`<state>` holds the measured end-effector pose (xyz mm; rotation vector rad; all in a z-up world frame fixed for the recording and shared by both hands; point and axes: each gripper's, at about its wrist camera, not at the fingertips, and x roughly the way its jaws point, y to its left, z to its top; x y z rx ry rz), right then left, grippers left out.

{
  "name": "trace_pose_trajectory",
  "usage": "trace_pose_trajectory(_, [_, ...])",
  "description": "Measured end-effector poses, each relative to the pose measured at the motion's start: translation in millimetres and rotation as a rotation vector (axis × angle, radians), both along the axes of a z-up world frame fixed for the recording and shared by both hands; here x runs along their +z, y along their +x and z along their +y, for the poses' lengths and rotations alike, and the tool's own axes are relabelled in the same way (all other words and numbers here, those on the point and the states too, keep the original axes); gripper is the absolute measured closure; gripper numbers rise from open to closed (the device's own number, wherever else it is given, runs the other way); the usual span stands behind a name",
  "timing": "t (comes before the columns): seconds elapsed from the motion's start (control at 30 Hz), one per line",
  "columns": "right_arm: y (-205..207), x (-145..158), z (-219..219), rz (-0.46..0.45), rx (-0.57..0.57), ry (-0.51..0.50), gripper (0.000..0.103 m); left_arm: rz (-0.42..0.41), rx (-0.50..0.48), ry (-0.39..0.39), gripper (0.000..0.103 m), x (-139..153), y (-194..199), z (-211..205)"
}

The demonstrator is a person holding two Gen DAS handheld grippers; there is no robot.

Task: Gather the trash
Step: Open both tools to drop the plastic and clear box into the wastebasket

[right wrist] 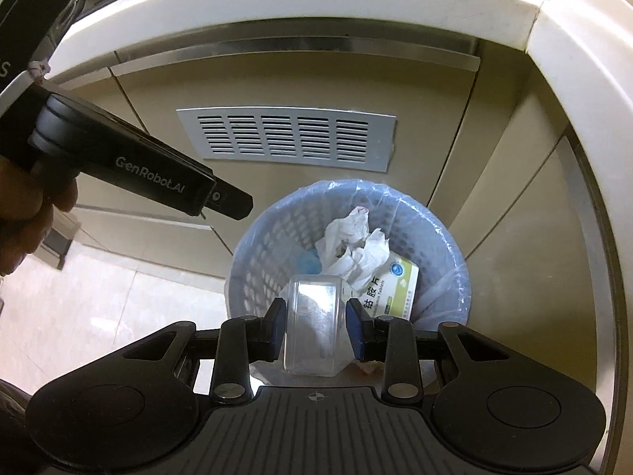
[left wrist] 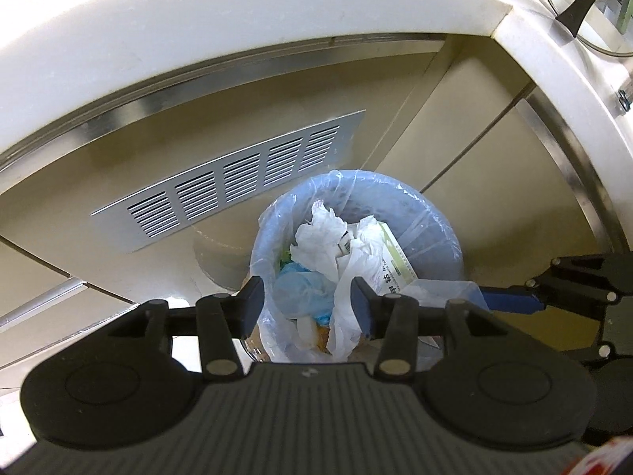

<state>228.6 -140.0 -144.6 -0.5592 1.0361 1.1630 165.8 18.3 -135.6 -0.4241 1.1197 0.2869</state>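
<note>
A blue-grey mesh waste bin (left wrist: 431, 213) (right wrist: 443, 249) lined with a clear bag stands on the floor against the cabinet. Inside it lie crumpled white tissue (left wrist: 320, 233) (right wrist: 348, 237), a white and green medicine box (left wrist: 395, 261) (right wrist: 395, 285), a blue wad (left wrist: 300, 289) and a white plastic bag (left wrist: 348, 308). My left gripper (left wrist: 308, 301) hovers over the bin, open, with nothing between its pads. My right gripper (right wrist: 314, 328) is shut on a clear plastic box (right wrist: 312, 324) (left wrist: 443, 293) just above the bin's near rim. It reaches in from the right in the left wrist view (left wrist: 514, 301).
Beige cabinet doors with a metal vent grille (left wrist: 229, 182) (right wrist: 289, 138) rise behind the bin, under a white counter edge (left wrist: 237, 12). A glass pot lid with a black handle (left wrist: 581, 4) rests on the counter. Pale floor tiles (right wrist: 99, 316) lie left of the bin. A hand (right wrist: 23, 221) holds the left gripper's body (right wrist: 130, 166).
</note>
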Motion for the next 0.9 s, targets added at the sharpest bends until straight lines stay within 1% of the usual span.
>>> trace_pose_trajectory(0.27, [2.1, -8.3, 4.5, 0.0, 0.003, -0.018, 0.07, 0.007, -0.021, -0.002, 0.059, -4.7, 2.3, -3.0])
trace_pose_trajectory(0.7, [4.5, -14.4, 9.4, 0.004, -0.01, -0.031, 0.07, 0.01, -0.017, -0.004, 0.059, -6.6, 0.7, -0.9])
trace_pose_trajectory(0.9, [12.7, -25.7, 13.2, -0.025, -0.08, -0.072, 0.07, 0.015, -0.012, -0.002, 0.059, -6.0, -1.5, 0.7])
